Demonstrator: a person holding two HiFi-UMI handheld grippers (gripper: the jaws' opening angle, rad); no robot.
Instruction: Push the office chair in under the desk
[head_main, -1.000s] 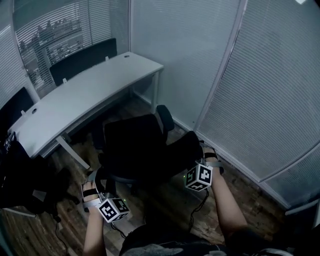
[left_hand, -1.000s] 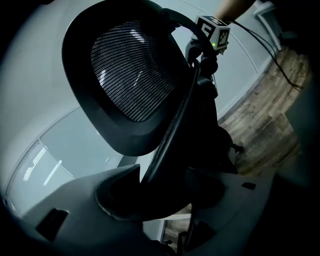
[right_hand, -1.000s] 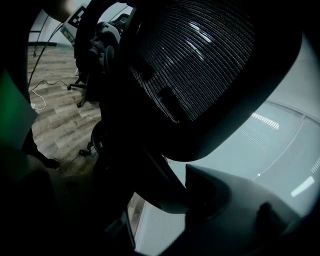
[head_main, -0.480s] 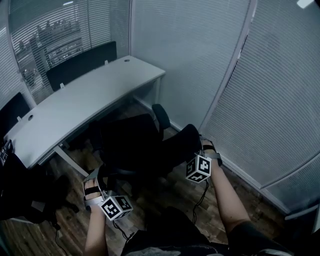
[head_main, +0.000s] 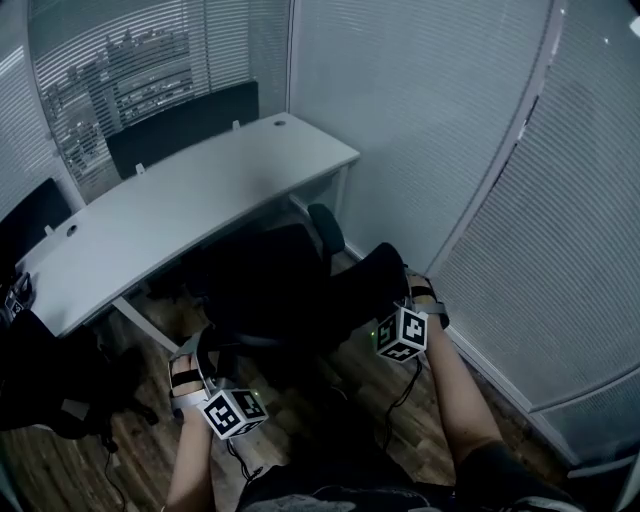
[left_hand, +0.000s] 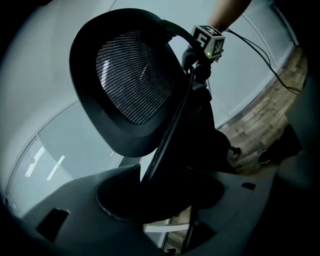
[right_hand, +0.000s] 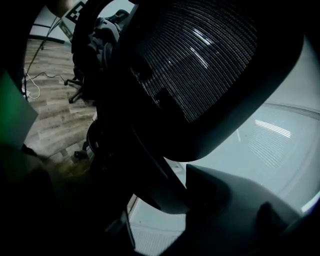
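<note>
In the head view the black office chair (head_main: 275, 285) stands with its seat at the near edge of the white curved desk (head_main: 180, 205). My left gripper (head_main: 195, 352) is at the left edge of the chair's backrest and my right gripper (head_main: 412, 292) at its right edge. In the left gripper view the mesh headrest (left_hand: 132, 75) looms above, and the dark back frame (left_hand: 167, 135) runs down between the jaws of the left gripper (left_hand: 160, 200), which are closed on it. In the right gripper view the mesh back (right_hand: 200, 60) fills the frame, and my right gripper (right_hand: 150, 200) grips its lower frame.
Another black chair (head_main: 180, 125) stands behind the desk, and one more (head_main: 30, 215) at the left. Glass walls with blinds (head_main: 430, 120) close off the far and right sides. The desk's white leg (head_main: 145, 325) stands left of the chair. Cables (head_main: 400, 395) trail over the wood floor.
The chair has rolled toward the desk, with both grippers following it on the backrest. The person has stepped forward behind it.
</note>
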